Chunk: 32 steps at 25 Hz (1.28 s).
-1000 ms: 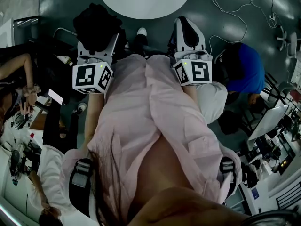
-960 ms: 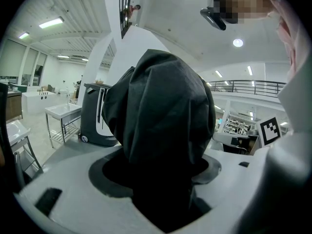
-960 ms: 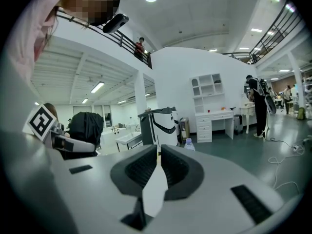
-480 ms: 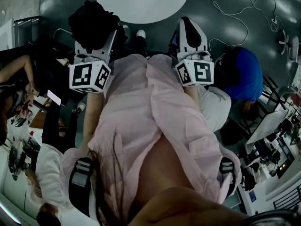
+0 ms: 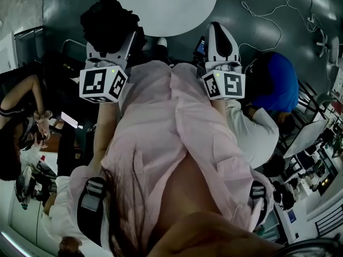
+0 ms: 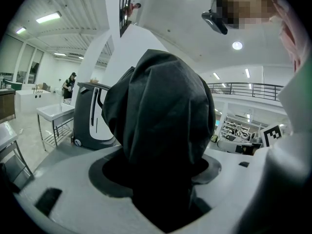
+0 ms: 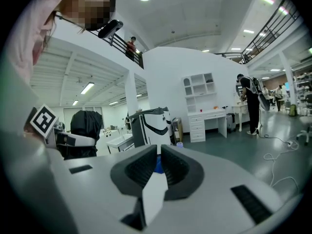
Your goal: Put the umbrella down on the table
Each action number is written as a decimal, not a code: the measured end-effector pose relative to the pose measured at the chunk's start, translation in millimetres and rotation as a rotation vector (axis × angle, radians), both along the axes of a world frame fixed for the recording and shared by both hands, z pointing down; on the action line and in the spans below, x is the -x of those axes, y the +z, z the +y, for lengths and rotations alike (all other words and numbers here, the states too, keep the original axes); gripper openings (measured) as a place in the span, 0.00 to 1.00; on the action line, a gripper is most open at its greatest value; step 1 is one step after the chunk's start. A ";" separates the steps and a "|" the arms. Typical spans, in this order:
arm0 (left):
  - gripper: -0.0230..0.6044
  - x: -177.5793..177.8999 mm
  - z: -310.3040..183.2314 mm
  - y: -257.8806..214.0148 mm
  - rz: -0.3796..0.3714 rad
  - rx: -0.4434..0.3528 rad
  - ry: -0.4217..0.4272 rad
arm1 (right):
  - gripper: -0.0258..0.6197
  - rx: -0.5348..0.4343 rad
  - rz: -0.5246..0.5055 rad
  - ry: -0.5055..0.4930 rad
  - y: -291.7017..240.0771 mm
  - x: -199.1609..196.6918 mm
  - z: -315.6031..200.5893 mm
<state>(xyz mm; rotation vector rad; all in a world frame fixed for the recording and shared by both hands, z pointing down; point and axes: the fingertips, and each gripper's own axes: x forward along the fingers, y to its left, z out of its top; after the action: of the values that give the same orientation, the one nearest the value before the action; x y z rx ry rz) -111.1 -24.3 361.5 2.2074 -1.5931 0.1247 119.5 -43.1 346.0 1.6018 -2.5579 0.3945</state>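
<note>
Open lab hall: mezzanine railing point(image 7: 275, 28), white shelving point(image 7: 199, 88), cluttered workbenches point(image 5: 315, 159), floor cables point(image 5: 266, 17).

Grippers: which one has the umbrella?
The left gripper: its jaws are clamped on the black folded umbrella. The right gripper is shut with nothing between its jaws.
</note>
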 end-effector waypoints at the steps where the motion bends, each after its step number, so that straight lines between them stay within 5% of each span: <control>1: 0.55 4.6 -7.3 -1.2 -0.001 0.001 0.006 | 0.11 0.000 -0.003 0.006 -1.6 4.3 -5.6; 19: 0.55 46.1 -80.4 12.0 0.017 0.077 0.117 | 0.11 0.066 0.084 0.097 0.4 50.1 -56.6; 32: 0.55 32.4 -84.9 11.3 -0.010 0.094 0.077 | 0.11 0.064 0.063 0.071 -0.8 32.8 -72.6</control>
<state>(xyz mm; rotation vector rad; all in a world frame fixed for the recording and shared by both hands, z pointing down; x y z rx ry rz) -143.6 -109.2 372.8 2.1993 -1.4772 0.2285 86.7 -115.7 345.1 1.6582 -2.4231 0.4208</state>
